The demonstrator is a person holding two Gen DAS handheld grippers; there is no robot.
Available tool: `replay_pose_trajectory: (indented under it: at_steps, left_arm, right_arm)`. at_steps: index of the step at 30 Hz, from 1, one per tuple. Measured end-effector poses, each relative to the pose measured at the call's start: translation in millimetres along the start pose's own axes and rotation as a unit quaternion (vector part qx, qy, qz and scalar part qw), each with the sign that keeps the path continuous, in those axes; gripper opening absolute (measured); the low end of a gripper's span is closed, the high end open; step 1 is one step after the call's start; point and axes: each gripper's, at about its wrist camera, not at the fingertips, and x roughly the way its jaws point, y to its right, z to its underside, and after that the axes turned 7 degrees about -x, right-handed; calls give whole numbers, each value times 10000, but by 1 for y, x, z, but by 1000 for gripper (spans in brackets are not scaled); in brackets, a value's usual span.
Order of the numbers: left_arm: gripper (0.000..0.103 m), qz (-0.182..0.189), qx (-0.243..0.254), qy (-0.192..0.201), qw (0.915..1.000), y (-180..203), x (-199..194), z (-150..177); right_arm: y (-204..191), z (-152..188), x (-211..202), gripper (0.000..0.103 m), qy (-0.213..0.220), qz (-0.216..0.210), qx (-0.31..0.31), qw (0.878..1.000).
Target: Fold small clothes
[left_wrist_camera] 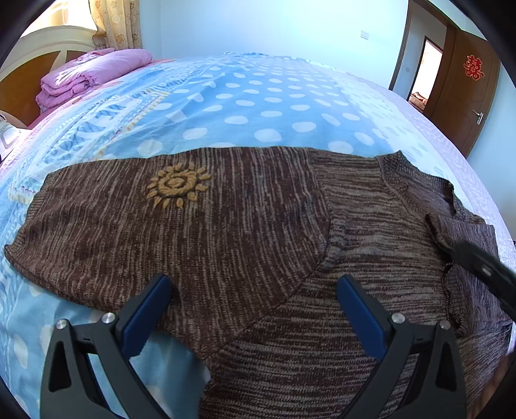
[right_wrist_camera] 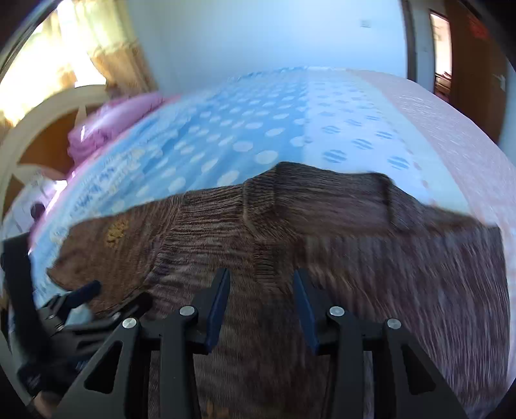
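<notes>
A brown knit sweater (left_wrist_camera: 258, 225) with a yellow sun emblem (left_wrist_camera: 177, 188) lies flat on the bed, one sleeve folded across its right part. My left gripper (left_wrist_camera: 253, 290) stands wide open just above the sweater's near edge, with nothing between its blue pads. In the blurred right wrist view, my right gripper (right_wrist_camera: 261, 280) hovers over the sweater (right_wrist_camera: 322, 225) with its pads partly apart and pressing on nothing. The right gripper (left_wrist_camera: 483, 267) also shows as a dark blur beside a raised fold of the sleeve. The left gripper (right_wrist_camera: 80, 296) appears at the lower left.
The bed carries a blue sheet with white dots (left_wrist_camera: 258, 106). A folded pink quilt (left_wrist_camera: 90, 74) lies by the wooden headboard (left_wrist_camera: 32, 64) at the far left. A brown door (left_wrist_camera: 464, 93) stands open at the right, and curtains (left_wrist_camera: 113, 22) hang at the back.
</notes>
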Motion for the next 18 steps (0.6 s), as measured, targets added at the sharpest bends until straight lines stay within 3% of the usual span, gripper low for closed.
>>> replay_pose_trajectory:
  at_steps: [4, 6, 8, 9, 13, 16, 18]
  left_arm:
    - [103, -2, 1, 0, 10000, 0, 0, 0]
    - [103, -4, 1, 0, 10000, 0, 0, 0]
    - [103, -6, 3, 0, 10000, 0, 0, 0]
    - [103, -3, 1, 1, 10000, 0, 0, 0]
    - [103, -20, 13, 1, 10000, 0, 0, 0]
    - [103, -22, 16, 3, 10000, 1, 1, 0]
    - [103, -22, 17, 1, 10000, 1, 1, 0]
  right_arm:
    - [18, 31, -40, 42, 233, 118, 482, 9985]
    - [18, 47, -47, 42, 63, 343, 374, 9987]
    - [16, 64, -45, 42, -272, 58, 336, 9990]
    - [12, 70, -50, 42, -193, 55, 251, 9995]
    - [1, 69, -61, 42, -255, -324, 199, 9989]
    - [-10, 53, -73, 42, 307, 86, 70, 9995]
    - [-20, 43, -62, 42, 347, 193, 28, 9992]
